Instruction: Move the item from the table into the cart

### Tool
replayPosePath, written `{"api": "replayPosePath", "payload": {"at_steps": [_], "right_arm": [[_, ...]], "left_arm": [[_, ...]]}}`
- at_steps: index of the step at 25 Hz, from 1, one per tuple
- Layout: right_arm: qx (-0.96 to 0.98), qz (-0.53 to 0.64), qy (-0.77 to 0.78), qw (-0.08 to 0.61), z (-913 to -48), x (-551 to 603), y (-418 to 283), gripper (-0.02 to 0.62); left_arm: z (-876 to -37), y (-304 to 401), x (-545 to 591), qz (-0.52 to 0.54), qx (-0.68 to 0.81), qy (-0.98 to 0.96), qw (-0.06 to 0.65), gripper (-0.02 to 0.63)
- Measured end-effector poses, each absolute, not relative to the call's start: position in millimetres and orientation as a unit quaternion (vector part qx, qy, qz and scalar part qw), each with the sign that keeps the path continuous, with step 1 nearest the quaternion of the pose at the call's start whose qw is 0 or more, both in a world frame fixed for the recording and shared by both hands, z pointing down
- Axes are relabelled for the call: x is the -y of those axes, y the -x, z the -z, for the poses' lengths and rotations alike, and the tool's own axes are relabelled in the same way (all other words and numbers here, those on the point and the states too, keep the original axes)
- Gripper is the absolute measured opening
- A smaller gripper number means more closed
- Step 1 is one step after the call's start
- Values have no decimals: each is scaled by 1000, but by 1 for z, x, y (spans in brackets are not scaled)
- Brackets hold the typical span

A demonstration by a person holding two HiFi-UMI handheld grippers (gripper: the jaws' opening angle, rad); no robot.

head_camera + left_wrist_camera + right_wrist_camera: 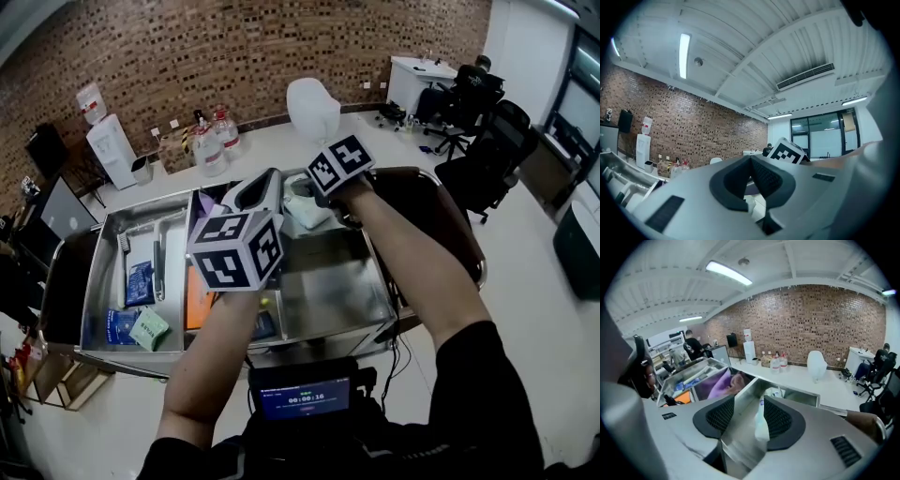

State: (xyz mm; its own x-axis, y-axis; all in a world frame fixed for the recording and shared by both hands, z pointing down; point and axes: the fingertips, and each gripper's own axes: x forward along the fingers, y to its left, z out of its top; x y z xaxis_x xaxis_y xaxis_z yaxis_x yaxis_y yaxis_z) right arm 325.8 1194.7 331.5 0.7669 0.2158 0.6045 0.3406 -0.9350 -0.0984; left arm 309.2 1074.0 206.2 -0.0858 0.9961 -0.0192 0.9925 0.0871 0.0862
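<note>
Packet, white and limp, lies in the right bay of the cart, just below the parted, empty fingers of the right gripper and lengthwise along their line, while the left gripper, fingers closed on nothing, is farther off.

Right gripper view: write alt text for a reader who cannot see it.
The right gripper has its jaws open above a steel cart, with a white packet showing in the gap, not clamped. A purple bag sits in the cart to the left; behind are a pale floor with bottles and a brick wall.
</note>
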Motion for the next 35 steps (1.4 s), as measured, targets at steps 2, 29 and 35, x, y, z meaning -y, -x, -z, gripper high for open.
{"api": "replayPosePath", "payload": {"at_steps": [2, 29, 35], "right_arm": [[131, 263, 951, 99, -311, -1165, -320, 183], [208, -10, 978, -8, -261, -857, -179, 6], [220, -36, 975, 3, -275, -827, -157, 6]], "left_arm": [[-199, -304, -1045, -4, -744, -667, 44, 6], [-255, -336, -752, 3, -748, -658, 84, 6], [-276, -314, -722, 3, -740, -670, 55, 6]]}}
